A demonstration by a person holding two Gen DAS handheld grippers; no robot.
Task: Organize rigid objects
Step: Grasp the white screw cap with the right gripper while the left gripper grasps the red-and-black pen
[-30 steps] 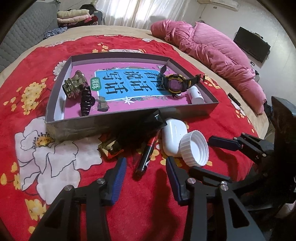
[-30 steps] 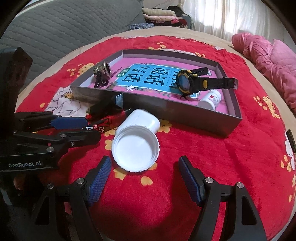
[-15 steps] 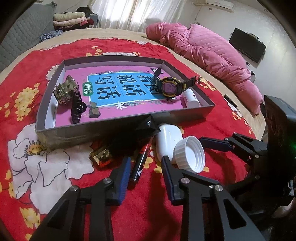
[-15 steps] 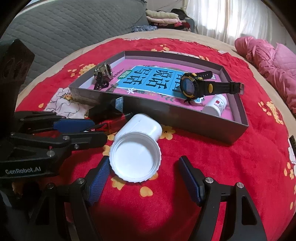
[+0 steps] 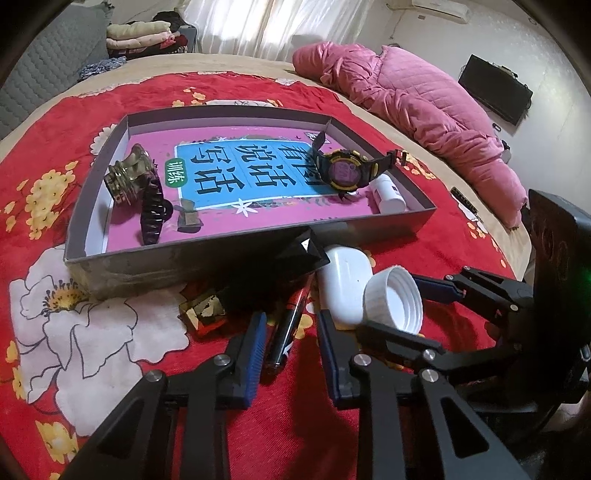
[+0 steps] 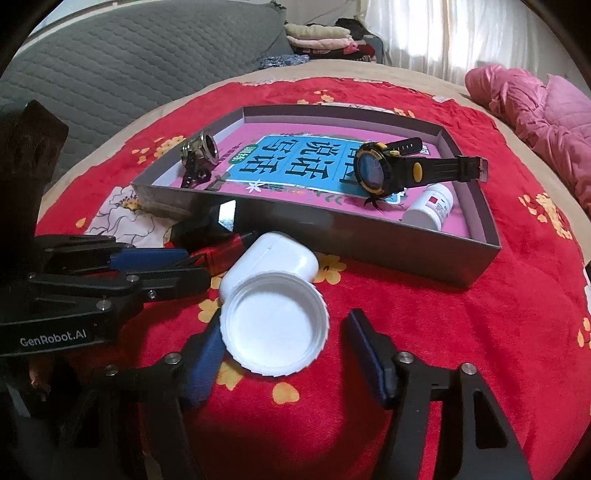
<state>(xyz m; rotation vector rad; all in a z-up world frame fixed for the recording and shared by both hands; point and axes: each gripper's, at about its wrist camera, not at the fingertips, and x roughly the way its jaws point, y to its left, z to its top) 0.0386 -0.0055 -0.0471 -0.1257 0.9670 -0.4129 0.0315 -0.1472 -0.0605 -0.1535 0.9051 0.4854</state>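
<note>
A grey tray (image 5: 236, 254) (image 6: 369, 236) holds a black-and-yellow watch (image 5: 347, 171) (image 6: 384, 171), a small white bottle (image 5: 388, 192) (image 6: 430, 206), a metal fitting (image 5: 127, 177) (image 6: 199, 147) and a black clip (image 5: 153, 210). In front of it lie a red-and-black marker (image 5: 290, 328) (image 6: 225, 251), a white earbud case (image 5: 345, 284) (image 6: 273, 258), a white cap (image 5: 393, 302) (image 6: 275, 328) and a black wedge (image 5: 303, 254) (image 6: 207, 225). My left gripper (image 5: 290, 332) is open, its fingers on either side of the marker. My right gripper (image 6: 284, 354) is open around the cap.
A red flowered cloth (image 5: 92, 332) covers the bed. A small gold-and-red packet (image 5: 205, 314) lies by the marker. A pink quilt (image 5: 424, 107) lies at the far right. Folded clothes (image 5: 140, 33) sit at the back.
My left gripper has moved forward over the marker and its fingers have narrowed around it. My right gripper has moved closer around the white cap.
</note>
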